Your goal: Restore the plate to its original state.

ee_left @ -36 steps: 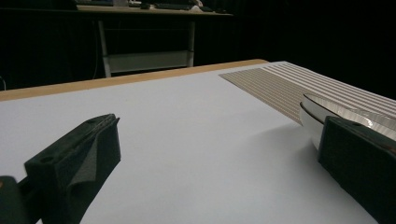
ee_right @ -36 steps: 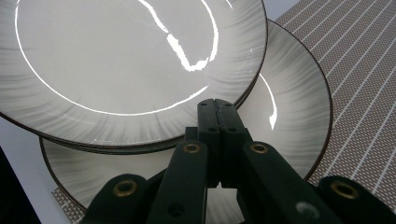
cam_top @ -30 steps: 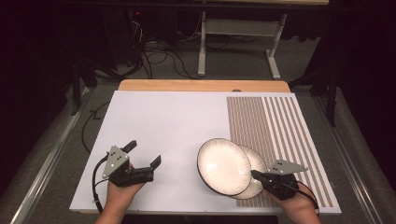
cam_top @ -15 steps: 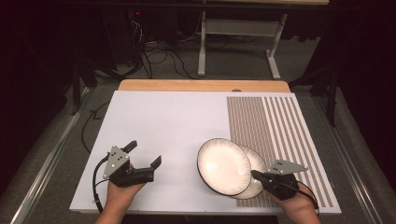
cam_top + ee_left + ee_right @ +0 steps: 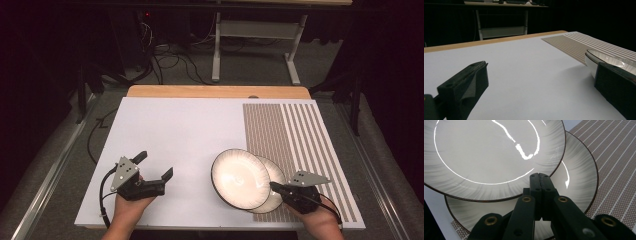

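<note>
Two pale plates with dark rims lie at the front right, partly on the striped mat (image 5: pixel 300 135). The upper plate (image 5: pixel 240 177) (image 5: pixel 486 150) overlaps the lower plate (image 5: pixel 275 170) (image 5: pixel 579 177) and leans up toward the left. My right gripper (image 5: pixel 274 186) (image 5: pixel 540 176) is shut, its jaws pressed together above the lower plate with their tips at the upper plate's near rim. I cannot tell whether the tips reach under that rim. My left gripper (image 5: pixel 156 165) (image 5: pixel 541 67) rests open at the front left with bare table between its jaws. A plate's rim (image 5: pixel 609 56) shows beyond its right jaw.
The white tabletop (image 5: pixel 175 130) stretches wide between and behind the two grippers. A wooden edge (image 5: pixel 215 91) runs along the far side. Beyond it stand a desk frame (image 5: pixel 250 30) and loose cables on the floor.
</note>
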A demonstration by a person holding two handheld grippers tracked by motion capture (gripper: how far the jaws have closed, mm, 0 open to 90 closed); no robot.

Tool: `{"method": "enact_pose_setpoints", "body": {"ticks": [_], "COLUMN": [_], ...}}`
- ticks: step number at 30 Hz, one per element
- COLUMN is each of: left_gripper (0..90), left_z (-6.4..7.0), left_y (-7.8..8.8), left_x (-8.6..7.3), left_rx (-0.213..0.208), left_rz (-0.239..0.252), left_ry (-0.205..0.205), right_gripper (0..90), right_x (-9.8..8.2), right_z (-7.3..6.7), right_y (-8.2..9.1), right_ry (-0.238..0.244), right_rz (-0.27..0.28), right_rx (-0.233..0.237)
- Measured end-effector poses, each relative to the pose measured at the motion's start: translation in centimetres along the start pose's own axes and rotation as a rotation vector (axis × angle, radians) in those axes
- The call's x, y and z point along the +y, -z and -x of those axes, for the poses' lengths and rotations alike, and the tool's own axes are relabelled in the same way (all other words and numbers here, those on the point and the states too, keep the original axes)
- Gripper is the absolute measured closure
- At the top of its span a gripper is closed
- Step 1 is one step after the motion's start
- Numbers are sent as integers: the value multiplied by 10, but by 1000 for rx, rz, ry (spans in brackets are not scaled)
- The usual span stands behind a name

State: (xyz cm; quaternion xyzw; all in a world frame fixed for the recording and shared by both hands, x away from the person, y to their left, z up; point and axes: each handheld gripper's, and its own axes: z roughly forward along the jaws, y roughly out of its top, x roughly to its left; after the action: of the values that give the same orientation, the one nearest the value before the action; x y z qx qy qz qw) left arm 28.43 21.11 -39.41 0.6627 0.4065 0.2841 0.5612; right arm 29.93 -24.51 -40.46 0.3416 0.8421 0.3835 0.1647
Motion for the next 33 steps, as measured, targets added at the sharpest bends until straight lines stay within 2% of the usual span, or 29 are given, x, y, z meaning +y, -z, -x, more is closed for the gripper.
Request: {"method": "enact_pose_setpoints", "body": {"ticks": [33], "left_gripper": [0], "left_z": [0], "left_y": [0], "left_x": [0], "left_rx": [-1], "left_rz": [1], "left_ry": [-9], "right_gripper": [900], "right_x": [0], "right_z": [0], "right_y": [0], "right_ry": [10], "right_rz": [-4], "right_rx": [-3]}}
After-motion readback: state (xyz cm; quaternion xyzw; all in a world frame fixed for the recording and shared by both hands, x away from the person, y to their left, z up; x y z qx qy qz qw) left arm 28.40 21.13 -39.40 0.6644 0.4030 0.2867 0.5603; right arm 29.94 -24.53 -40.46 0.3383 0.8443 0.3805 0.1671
